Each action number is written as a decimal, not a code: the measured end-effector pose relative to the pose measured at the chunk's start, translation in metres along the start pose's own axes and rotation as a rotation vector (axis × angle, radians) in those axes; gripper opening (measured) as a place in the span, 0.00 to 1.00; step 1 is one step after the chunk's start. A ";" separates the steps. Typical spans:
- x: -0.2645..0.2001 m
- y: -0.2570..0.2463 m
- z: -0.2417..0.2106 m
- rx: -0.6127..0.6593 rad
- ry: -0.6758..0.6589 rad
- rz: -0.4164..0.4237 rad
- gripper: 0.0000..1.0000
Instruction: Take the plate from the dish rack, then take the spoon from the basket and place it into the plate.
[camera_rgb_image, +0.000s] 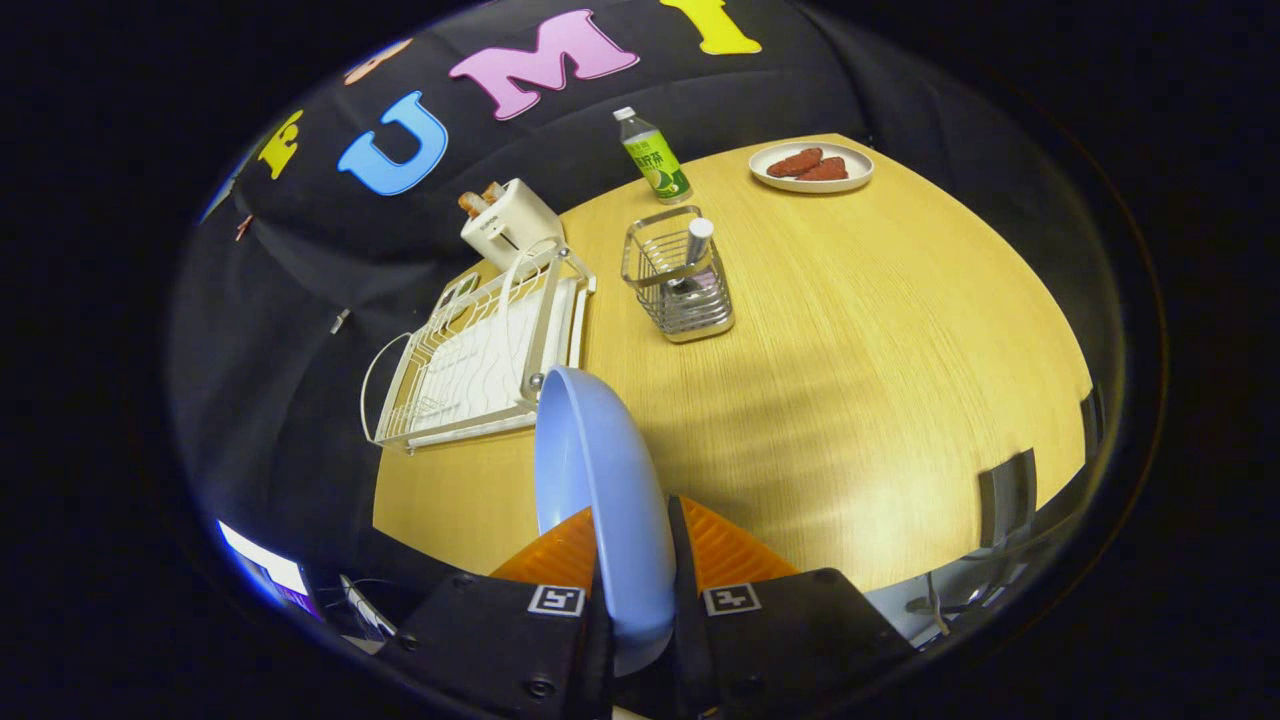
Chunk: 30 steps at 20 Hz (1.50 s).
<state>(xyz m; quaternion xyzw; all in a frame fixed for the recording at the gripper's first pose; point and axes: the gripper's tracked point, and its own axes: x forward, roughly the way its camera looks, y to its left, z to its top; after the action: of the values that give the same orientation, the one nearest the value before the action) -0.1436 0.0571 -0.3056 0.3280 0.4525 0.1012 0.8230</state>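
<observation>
Your gripper (634, 560) has its two orange fingers (548, 552) closed down to a narrow gap, and both press on the blue plate (600, 500). You hold the plate on edge, its lower rim pinched between the pads and the rest rising up ahead of the jaws, above the wooden table (850, 400).

Just beyond the plate's upper rim, and a little to the left, sits the white dish rack (480, 360). The plate's top edge overlaps the rack's near corner in the view; whether they touch cannot be told.

Farther ahead of the jaws, slightly to the right, stands the wire basket (680, 275). The spoon (696, 245) stands in it, its shiny handle poking up past the basket's rim.

Behind the rack is a white toaster (510, 225) with toast showing in its slots. A small mark on its front is too small to read.

Well beyond the basket stands a bottle (652, 155) with a green label. The label carries writing, but it is too small for you to make out.

Far ahead and to the right, a white dish (812, 166) holds two reddish-brown pieces of food (808, 163).

Each finger block carries a square black-and-white marker (556, 600), not words.
</observation>
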 end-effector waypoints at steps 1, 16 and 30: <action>0.005 -0.004 -0.003 0.012 0.009 -0.006 0.28; 0.044 -0.032 -0.016 0.029 0.072 -0.110 0.49; 0.030 -0.046 0.032 -0.148 -0.051 -0.246 0.67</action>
<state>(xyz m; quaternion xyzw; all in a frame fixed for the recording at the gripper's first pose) -0.1066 0.0212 -0.3434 0.2110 0.4597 0.0244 0.8623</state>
